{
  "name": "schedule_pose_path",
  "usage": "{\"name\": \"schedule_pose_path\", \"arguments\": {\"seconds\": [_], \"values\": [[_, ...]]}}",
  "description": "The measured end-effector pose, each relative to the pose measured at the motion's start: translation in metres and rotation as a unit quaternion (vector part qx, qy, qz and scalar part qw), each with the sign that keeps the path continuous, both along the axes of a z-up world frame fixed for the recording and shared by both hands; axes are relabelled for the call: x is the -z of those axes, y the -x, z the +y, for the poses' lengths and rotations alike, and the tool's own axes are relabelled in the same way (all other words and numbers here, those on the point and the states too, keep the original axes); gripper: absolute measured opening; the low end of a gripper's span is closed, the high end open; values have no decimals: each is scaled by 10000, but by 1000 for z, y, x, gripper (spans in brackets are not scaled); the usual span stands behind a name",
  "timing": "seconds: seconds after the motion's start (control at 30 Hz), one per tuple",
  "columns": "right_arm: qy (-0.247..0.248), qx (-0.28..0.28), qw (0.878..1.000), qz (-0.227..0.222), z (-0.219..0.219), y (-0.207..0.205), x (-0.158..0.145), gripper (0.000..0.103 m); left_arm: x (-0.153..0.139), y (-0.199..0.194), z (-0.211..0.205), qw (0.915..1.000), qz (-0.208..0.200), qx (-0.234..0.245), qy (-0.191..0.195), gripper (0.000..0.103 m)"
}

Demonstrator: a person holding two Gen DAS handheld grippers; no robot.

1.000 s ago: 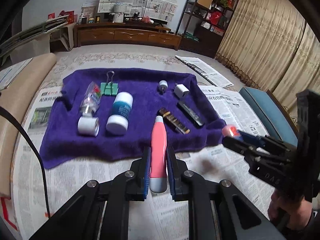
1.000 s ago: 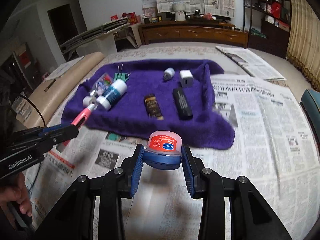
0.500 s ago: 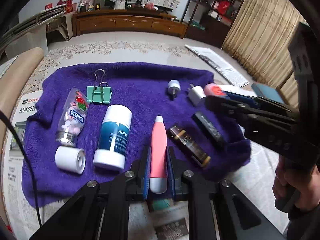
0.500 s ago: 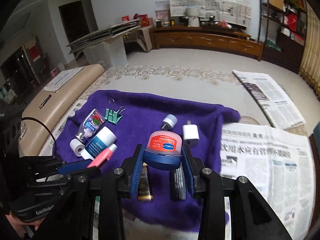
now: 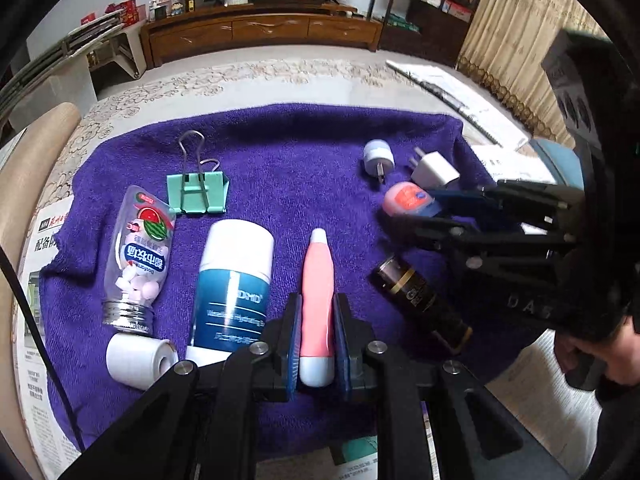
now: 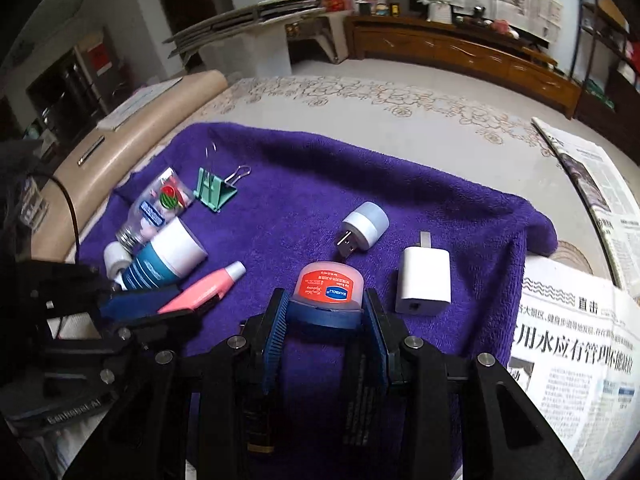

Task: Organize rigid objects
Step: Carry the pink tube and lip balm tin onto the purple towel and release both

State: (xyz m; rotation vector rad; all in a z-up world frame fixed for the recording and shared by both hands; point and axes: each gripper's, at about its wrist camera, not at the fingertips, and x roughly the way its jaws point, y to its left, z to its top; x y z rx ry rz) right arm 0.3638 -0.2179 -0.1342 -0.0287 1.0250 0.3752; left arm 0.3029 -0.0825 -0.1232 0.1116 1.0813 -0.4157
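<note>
A purple towel point(image 5: 304, 152) covers the floor; everything else sits on or over it. Over its near edge the left gripper point(image 5: 316, 332) is clamped on a pink pen point(image 5: 318, 280). Over its right part the right gripper point(image 6: 326, 316) pinches a small red-labelled jar point(image 6: 330, 288). On the towel's left lie a blue tube point(image 5: 234, 284), a candy bottle point(image 5: 138, 256) and a green clip point(image 5: 196, 192); at its far right, a white charger point(image 6: 424, 284) and a round plug point(image 6: 364, 226).
</note>
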Motion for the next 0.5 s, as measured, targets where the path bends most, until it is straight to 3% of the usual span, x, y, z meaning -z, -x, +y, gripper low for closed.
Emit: {"name": "schedule_pose_path", "arguments": {"seconds": [0.5], "values": [[91, -455, 9989, 42, 0, -7, 6, 38, 0, 0, 1, 9998, 116, 80, -170, 18]]}}
